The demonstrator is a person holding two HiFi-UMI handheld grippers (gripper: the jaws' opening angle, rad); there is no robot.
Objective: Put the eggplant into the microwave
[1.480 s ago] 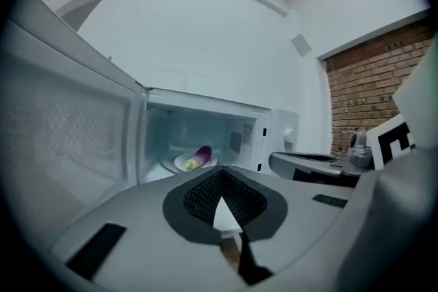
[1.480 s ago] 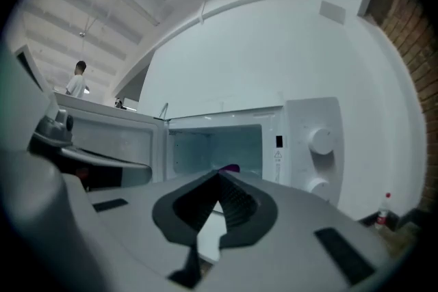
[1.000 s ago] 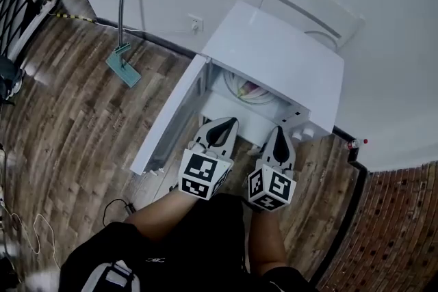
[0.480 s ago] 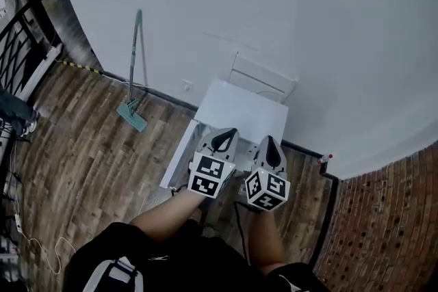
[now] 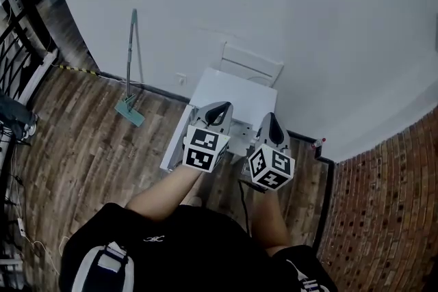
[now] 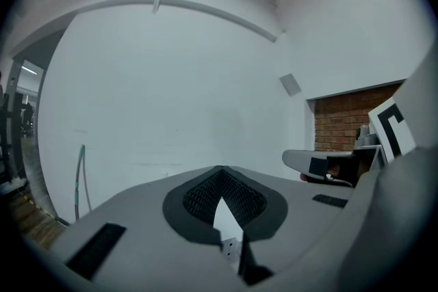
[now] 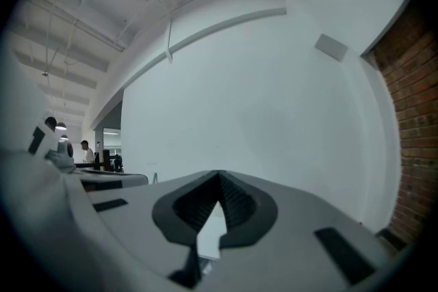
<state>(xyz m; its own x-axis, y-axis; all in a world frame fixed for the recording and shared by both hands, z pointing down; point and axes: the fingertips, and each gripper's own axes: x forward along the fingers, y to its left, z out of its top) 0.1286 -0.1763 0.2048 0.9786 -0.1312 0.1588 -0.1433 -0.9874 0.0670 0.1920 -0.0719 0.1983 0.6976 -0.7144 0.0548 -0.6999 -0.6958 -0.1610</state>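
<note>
White microwave [image 5: 233,94] stands on the wood floor [image 5: 102,140] against the wall [image 5: 274,10], its door [image 5: 175,149] swung open. No eggplant shows in any view, as the cavity is hidden behind the left gripper [image 5: 218,108] and right gripper [image 5: 271,120], both pinched shut on nothing, high above it. A careless step could well catch the low, open door.

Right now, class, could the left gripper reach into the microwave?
Probably not without lowering: the left gripper, jaws together, faces the wall, while the microwave sits on the floor below. Nothing seems to block the way down.
</note>
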